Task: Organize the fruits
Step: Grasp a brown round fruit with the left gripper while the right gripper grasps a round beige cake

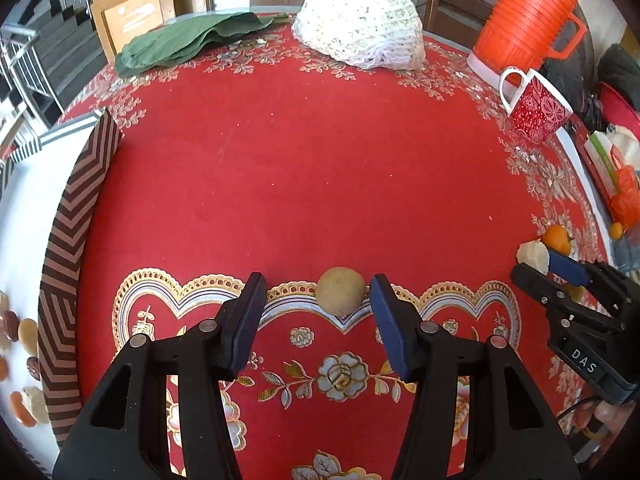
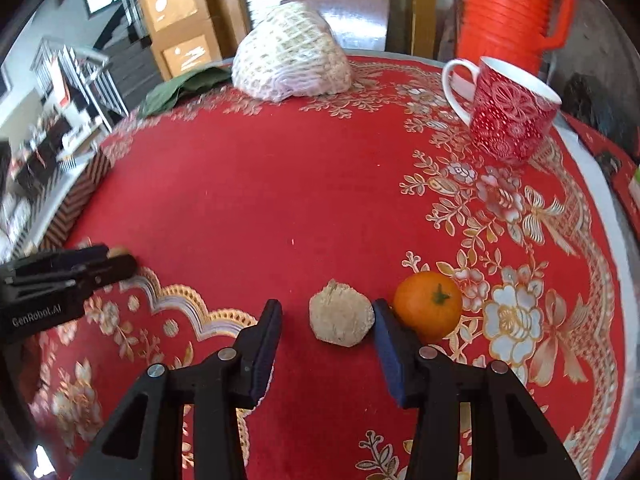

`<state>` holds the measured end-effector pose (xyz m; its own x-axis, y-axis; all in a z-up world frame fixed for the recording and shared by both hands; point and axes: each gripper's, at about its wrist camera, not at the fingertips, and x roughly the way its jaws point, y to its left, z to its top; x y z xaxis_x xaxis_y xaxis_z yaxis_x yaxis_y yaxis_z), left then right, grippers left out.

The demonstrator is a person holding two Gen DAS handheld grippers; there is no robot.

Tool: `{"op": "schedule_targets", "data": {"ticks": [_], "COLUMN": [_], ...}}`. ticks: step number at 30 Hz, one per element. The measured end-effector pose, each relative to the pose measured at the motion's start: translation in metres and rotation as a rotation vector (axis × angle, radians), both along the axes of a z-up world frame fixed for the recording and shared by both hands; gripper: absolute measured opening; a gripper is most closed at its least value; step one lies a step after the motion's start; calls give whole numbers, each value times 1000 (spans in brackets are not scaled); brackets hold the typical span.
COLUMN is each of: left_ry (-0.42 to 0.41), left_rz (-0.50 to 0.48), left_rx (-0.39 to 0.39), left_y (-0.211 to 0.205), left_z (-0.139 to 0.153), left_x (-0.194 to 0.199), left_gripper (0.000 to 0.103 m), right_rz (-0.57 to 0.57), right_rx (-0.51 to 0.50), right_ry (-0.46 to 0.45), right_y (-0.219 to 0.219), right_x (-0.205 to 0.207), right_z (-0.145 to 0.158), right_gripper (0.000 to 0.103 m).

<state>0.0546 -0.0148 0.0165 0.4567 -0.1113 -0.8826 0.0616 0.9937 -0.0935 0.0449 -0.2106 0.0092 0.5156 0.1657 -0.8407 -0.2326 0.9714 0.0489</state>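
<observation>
In the left wrist view my left gripper is open around a small round tan fruit that lies on the red tablecloth, close to the right finger. In the right wrist view my right gripper is open around a pale rough lump on the cloth. A small orange sits just right of the right finger. The right gripper also shows at the right of the left wrist view, with the lump and orange beside it.
A striped box with a white inside holding several fruits stands at the left. A white net bundle, green leaves, an orange jug and a red mug stand at the back and right.
</observation>
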Motion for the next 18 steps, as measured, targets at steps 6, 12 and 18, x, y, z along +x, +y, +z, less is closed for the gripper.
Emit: {"op": "schedule_targets", "data": {"ticks": [6, 12, 18], "left_ry": [-12, -35, -51], "left_rz": [3, 8, -3], "left_rx": [-19, -54, -61], "left_y": [10, 28, 40], "left_z": [1, 11, 24], "left_x": [-2, -19, -39], "left_gripper": [23, 23, 23], "right_rz": [27, 62, 120], "right_rx": [9, 20, 36], "right_ry": [11, 4, -19], "right_y": [3, 18, 44], "right_x": [-4, -17, -36], "right_z": [1, 4, 16], "right_gripper": [30, 30, 30]}}
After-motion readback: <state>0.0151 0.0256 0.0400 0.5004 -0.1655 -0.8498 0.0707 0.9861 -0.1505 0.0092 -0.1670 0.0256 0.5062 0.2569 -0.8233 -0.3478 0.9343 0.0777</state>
